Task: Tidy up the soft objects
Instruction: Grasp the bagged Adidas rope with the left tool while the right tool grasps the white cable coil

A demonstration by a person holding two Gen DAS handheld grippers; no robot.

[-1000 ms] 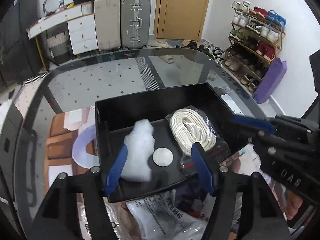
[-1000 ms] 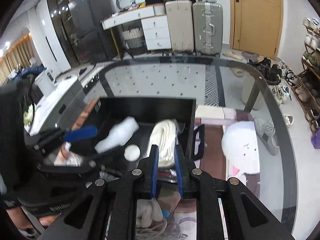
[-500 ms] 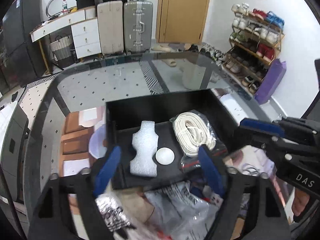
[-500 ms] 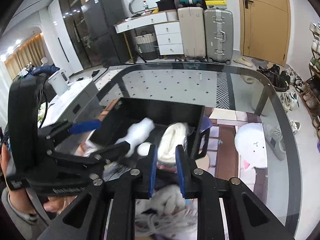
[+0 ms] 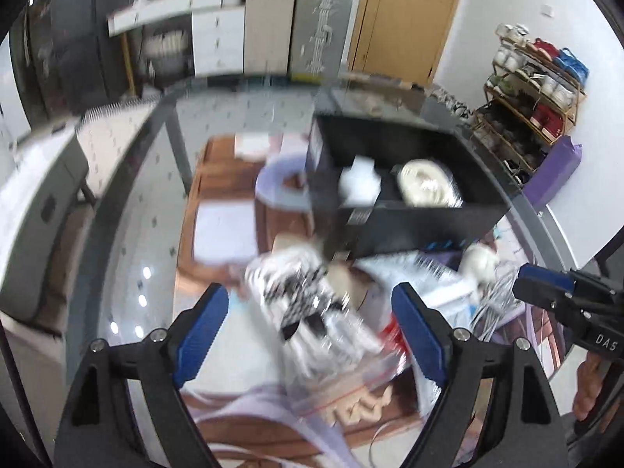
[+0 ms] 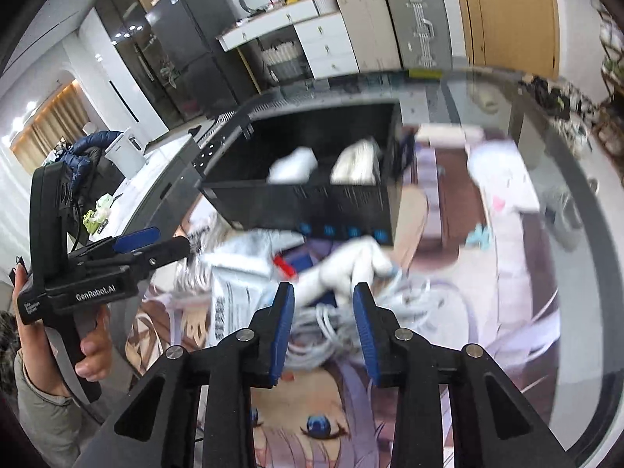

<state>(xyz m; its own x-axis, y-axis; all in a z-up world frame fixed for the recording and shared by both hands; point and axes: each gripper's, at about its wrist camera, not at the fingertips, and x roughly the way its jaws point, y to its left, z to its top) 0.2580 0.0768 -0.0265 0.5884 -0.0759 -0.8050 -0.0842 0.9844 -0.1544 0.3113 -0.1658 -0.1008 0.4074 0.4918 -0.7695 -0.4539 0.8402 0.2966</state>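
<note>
A black open box (image 5: 413,218) stands on the glass table and holds a white foam piece (image 5: 358,185) and a bagged white rope coil (image 5: 425,183). My left gripper (image 5: 308,321) hovers over a clear bag with a black-and-white item (image 5: 308,300); its jaws are opening wide and the pads touch nothing. In the right wrist view the box (image 6: 312,195) is farther off. My right gripper (image 6: 323,319) is low over a grey cable coil (image 6: 343,323), just short of a white soft item (image 6: 347,265). Its jaws are opening, with nothing pressed between them.
A pile of bags and printed packets (image 6: 241,284) lies in front of the box on a printed mat (image 6: 312,421). A person's hand (image 6: 89,355) holds the left gripper's handle. The table's curved edge (image 6: 577,179) runs at the right. The frames are blurred by motion.
Both grippers drew back from the box to the pile in front of it. The left jaws let go of the foam piece and widened. The right jaws, shut before, have parted.
</note>
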